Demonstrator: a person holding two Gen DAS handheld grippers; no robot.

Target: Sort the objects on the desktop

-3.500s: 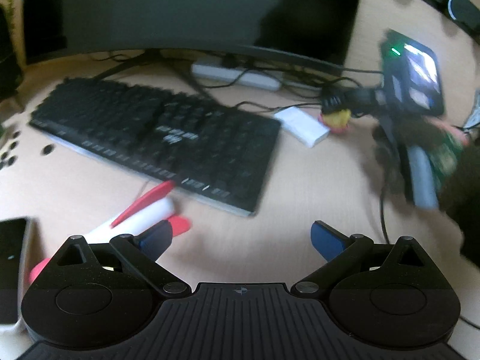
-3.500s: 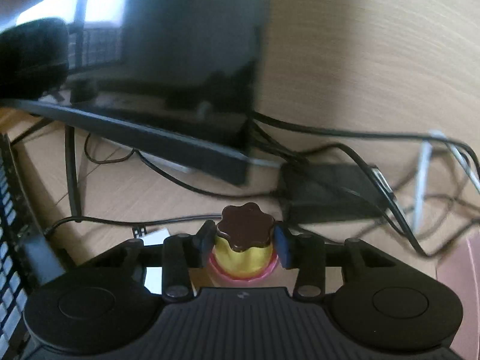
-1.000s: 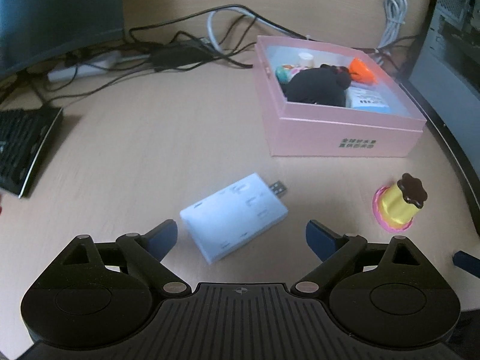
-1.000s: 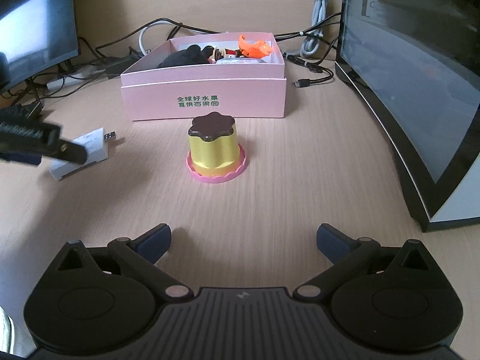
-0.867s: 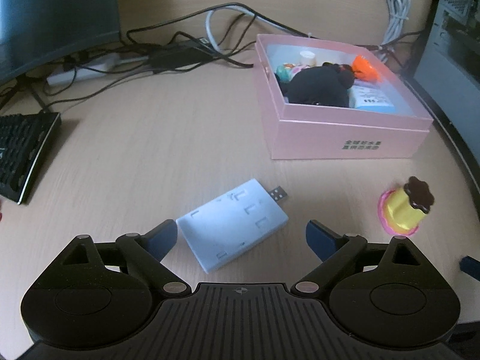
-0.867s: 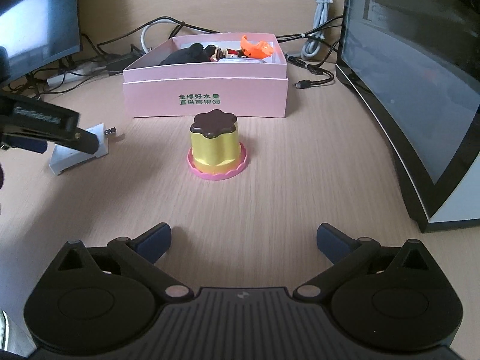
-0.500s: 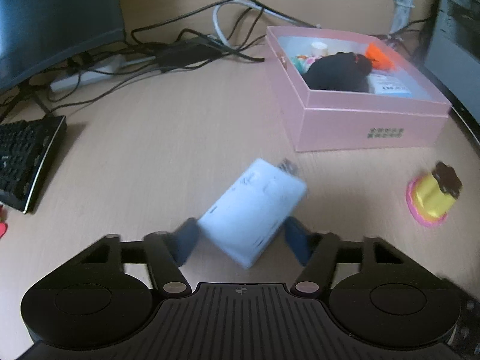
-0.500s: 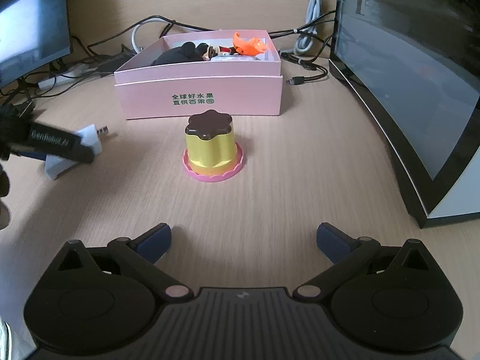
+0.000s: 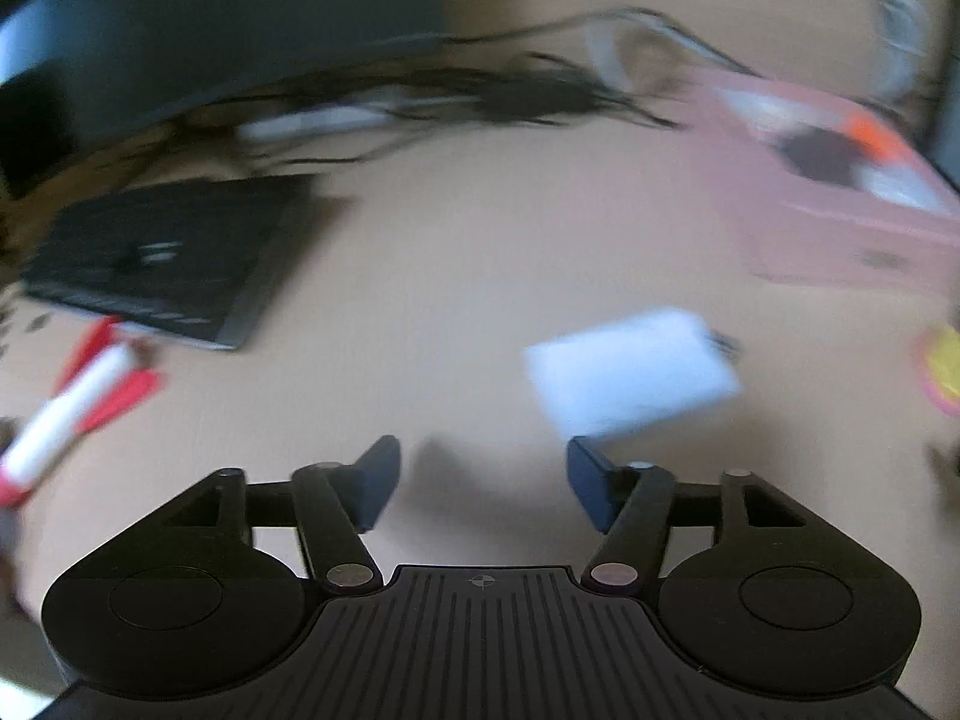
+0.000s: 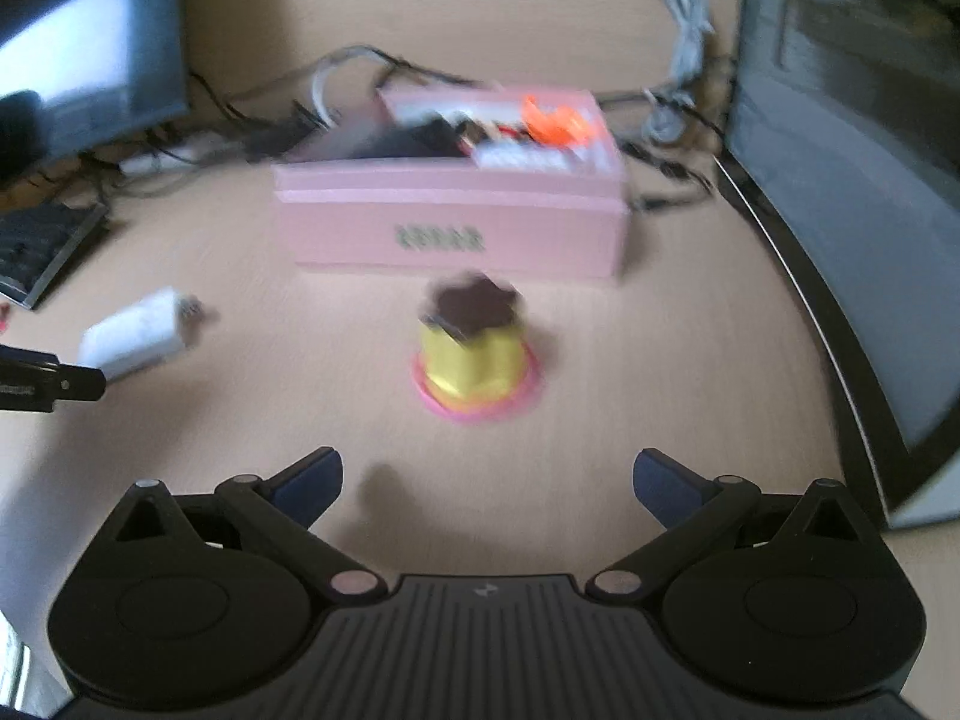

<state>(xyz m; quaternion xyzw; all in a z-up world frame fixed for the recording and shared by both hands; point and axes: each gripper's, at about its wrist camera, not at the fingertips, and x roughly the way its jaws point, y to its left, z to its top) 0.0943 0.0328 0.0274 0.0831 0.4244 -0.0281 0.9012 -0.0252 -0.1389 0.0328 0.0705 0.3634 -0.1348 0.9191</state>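
Observation:
Both views are motion-blurred. The white USB adapter (image 9: 630,375) lies on the desk just ahead and right of my left gripper (image 9: 480,480), which is open and empty. It also shows in the right wrist view (image 10: 135,339). The yellow pudding toy (image 10: 474,360) with a brown top stands on its pink base in front of my right gripper (image 10: 486,480), which is open and empty. The pink box (image 10: 456,222) behind it holds several small items; it is also at the right in the left wrist view (image 9: 840,210).
A black keyboard (image 9: 162,258) lies at the left, with a red and white toy (image 9: 72,408) near it. Cables and a power strip (image 9: 312,120) run along the back. A monitor (image 10: 852,180) stands at the right, another (image 10: 78,54) at the back left.
My left gripper, which was closing around the white adapter, has swung left and is open without it; the adapter lies off to its right. My right gripper has shifted slightly.

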